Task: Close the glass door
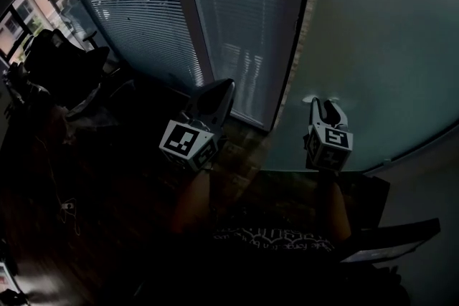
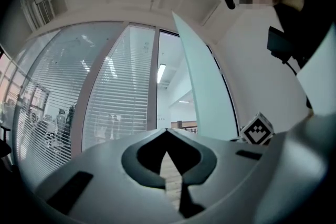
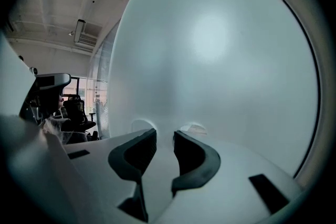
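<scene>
The step in hand looks like the push itself. The right gripper (image 1: 322,105), at about 4 o'clock from the middle of the head view, points its tips at the frosted glass door (image 1: 380,39), touching it or just short of it. In the right gripper view (image 3: 164,134) the jaws stand partly apart with nothing between them, and faint reflections of the tips show on the pane (image 3: 220,60), which fills that view from 10 to 4 o'clock. The left gripper (image 1: 226,87) hovers near the middle of the head view, aimed at the doorway. Its own view (image 2: 167,132) shows the jaws closed tip to tip on nothing, with the door (image 2: 202,81) seen nearly edge-on at 1 o'clock, so it seems to be ajar. The next move probably calls for a steady, flat press along the door's swing until its free edge meets the frame, with the tips kept from skidding on the smooth glass. The room is a dim office. A glass partition with slatted blinds (image 1: 143,11) runs from 10 to 12 o'clock, dark chairs (image 1: 64,61) sit at 9 o'clock, and the wooden floor (image 1: 244,147) lies below the grippers.
</scene>
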{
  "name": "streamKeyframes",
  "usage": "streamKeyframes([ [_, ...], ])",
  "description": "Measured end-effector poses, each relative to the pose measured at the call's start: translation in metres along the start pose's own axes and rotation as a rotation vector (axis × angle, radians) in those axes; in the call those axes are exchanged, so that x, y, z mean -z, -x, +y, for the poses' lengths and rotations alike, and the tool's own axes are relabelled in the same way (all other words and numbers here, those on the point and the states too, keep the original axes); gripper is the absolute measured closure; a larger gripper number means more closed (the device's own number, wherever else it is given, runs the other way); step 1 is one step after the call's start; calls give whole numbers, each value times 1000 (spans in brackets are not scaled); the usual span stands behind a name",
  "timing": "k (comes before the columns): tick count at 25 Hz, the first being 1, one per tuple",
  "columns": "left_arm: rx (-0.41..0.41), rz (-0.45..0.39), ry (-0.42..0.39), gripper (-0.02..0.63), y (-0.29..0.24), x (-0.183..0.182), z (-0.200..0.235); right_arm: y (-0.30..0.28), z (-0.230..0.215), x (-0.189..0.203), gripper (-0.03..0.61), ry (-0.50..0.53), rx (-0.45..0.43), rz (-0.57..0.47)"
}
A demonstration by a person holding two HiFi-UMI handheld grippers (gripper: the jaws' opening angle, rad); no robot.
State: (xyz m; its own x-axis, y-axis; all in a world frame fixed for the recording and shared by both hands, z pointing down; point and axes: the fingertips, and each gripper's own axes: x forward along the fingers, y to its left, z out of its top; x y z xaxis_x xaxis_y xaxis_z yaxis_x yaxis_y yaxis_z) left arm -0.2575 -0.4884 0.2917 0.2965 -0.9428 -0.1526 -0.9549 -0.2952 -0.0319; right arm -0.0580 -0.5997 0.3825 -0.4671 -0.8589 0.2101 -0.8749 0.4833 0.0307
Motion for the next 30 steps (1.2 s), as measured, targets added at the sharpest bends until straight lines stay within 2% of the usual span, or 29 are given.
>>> streamKeyframes([
  [8, -22, 31, -3, 612, 0, 20, 10, -24, -8, 0, 472, 11, 10, -22],
  [14, -35, 38, -2, 612, -16, 35, 44, -56, -13, -7, 474, 6, 48, -14],
  [23, 65, 19, 23, 612, -77, 30, 92, -92, -17, -20, 474, -23, 118, -12],
  [30, 141, 8, 38, 612, -121, 31, 126, -117, -29, -26, 474, -27, 166, -48],
])
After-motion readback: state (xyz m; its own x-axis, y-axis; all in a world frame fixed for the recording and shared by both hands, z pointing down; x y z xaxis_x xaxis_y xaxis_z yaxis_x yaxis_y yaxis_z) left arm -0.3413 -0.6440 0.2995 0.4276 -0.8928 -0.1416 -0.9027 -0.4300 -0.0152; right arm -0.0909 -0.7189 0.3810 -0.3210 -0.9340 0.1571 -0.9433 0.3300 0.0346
